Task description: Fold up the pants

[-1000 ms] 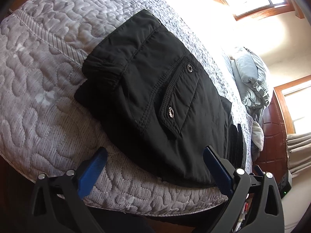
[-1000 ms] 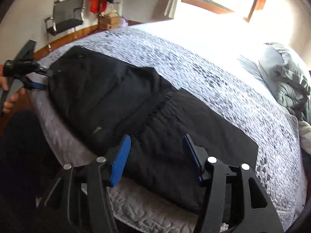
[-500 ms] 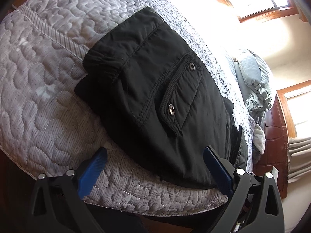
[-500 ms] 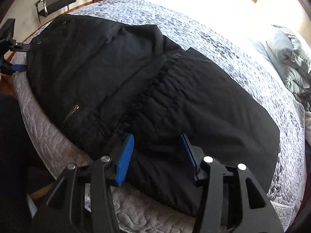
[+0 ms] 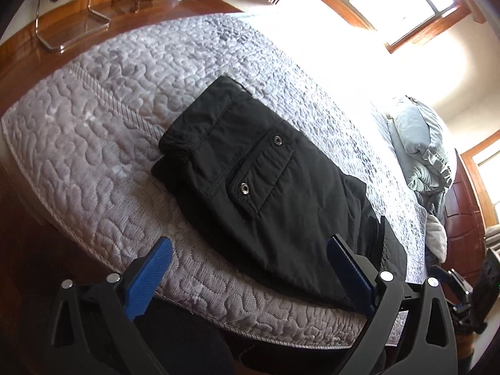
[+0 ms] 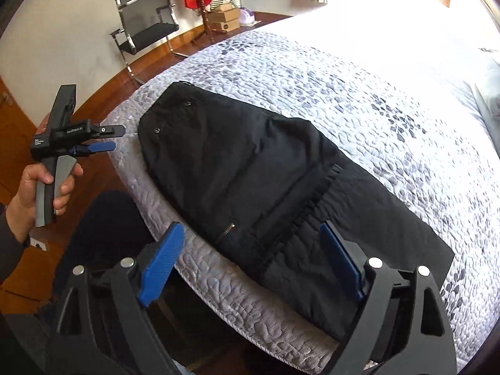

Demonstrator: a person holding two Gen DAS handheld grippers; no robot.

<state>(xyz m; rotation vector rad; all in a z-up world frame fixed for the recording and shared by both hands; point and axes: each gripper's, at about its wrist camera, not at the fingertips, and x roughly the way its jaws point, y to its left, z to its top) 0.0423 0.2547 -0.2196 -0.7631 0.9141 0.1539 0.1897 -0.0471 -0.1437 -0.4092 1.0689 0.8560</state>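
Observation:
Black pants [image 5: 268, 193] lie folded on the grey quilted bed [image 5: 103, 143], flap pocket with two snaps facing up. In the right wrist view the pants [image 6: 250, 181] stretch along the bed's near edge, with a zipper near the front. My left gripper [image 5: 250, 268] is open and empty, held off the bed's edge short of the pants. It also shows at the left of the right wrist view [image 6: 106, 139], held in a hand. My right gripper [image 6: 253, 256] is open and empty, just above the bed edge near the zipper.
A chrome and black chair [image 6: 147, 28] stands on the wood floor beyond the bed's foot, beside boxes [image 6: 223, 18] and a coat stand. Grey pillows [image 5: 422, 143] lie at the bed's head. Bright windows [image 5: 403, 3] wash out the far side. My dark-clad legs [image 6: 106, 228] are by the bed.
Both grippers have pulled back from the pants and away from the bed edge. The right gripper's jaws have opened wider. The pants lie as before.

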